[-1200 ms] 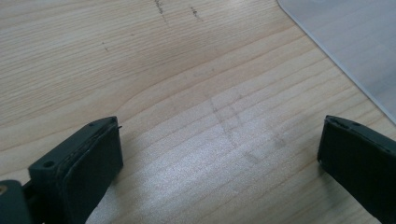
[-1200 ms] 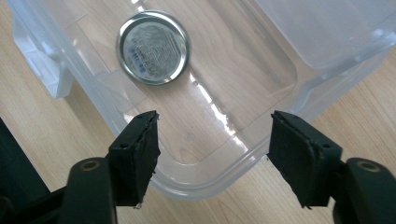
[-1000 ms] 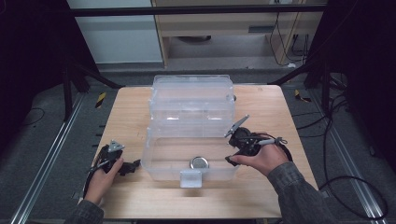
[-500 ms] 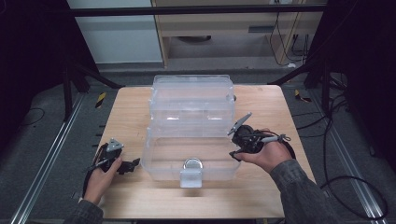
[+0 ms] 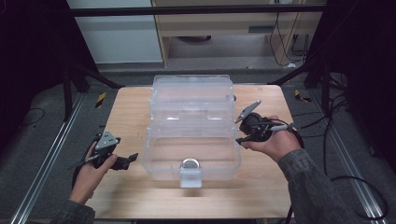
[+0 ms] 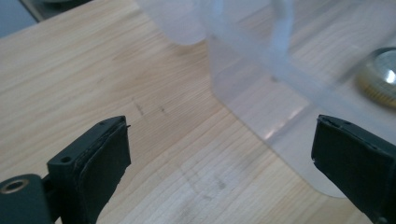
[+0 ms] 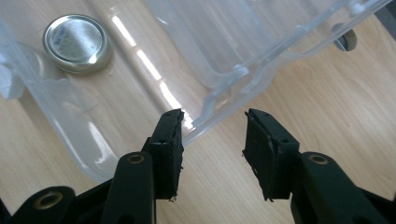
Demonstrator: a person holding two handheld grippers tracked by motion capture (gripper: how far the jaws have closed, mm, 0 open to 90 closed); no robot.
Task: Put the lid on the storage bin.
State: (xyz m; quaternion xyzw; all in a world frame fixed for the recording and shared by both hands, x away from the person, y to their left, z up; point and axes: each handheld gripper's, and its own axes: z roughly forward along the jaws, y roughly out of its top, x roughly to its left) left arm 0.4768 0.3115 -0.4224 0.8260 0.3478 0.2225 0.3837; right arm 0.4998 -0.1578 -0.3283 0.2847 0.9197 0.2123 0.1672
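The right hand-held gripper (image 5: pixel 243 134) sits at the right end of the near clear plastic box (image 5: pixel 191 151), and its jaws have just been closing. In the right gripper view they stand part-way apart with the box's rim (image 7: pixel 224 112) in the gap. The left pad looks close against the rim and the right pad is clear of it, so nothing is clamped yet. The left hand-held gripper (image 5: pixel 133 158) is just beside the box's left end, its jaws wide apart. In the left gripper view the box's lower corner (image 6: pixel 275 126) lies between them, untouched.

The box rests on the wooden tabletop (image 5: pixel 126 107), toward the person's edge, open side up. A second clear box (image 5: pixel 191 95) stands just behind it, apparently touching. Its long axis runs left to right across the tabletop, so the 2 short ends face the 2 hand-held grippers. A latch tab (image 5: pixel 190 177) hangs at the middle of the near wall.

I judge the box light, with thin walls that flex, and smooth enough to slip under rubber pads. The rolled rim at each short end looks like the stiffest place to hold, 1 gripper per end, pinched evenly so the box stays level. Inside lies 1 round metal lid (image 7: pixel 77 42), loose on the floor, which would likely slide if the box tips.
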